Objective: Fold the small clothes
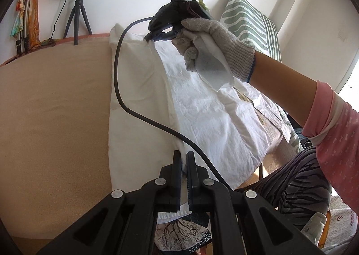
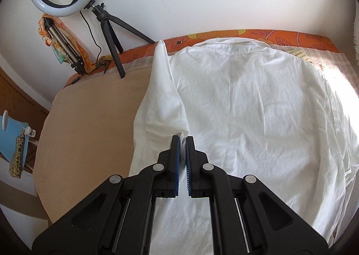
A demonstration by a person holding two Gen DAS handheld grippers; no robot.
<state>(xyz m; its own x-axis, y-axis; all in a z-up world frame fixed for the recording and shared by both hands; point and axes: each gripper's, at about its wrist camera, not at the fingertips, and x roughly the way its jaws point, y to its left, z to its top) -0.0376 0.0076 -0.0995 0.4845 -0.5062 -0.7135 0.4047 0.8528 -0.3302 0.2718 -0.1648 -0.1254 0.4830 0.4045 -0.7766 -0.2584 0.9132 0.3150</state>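
Both the left gripper (image 1: 184, 158) and the right gripper (image 2: 182, 142) pinch the edge of a white shirt (image 2: 246, 109) spread on the tan-covered table (image 1: 56, 109), one side panel turned inward, further folds apparently remaining.

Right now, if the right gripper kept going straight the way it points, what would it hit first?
Probably the white shirt itself: the right gripper is shut on a fold of it and angled down at the shirt on the table. Depth is uncertain.
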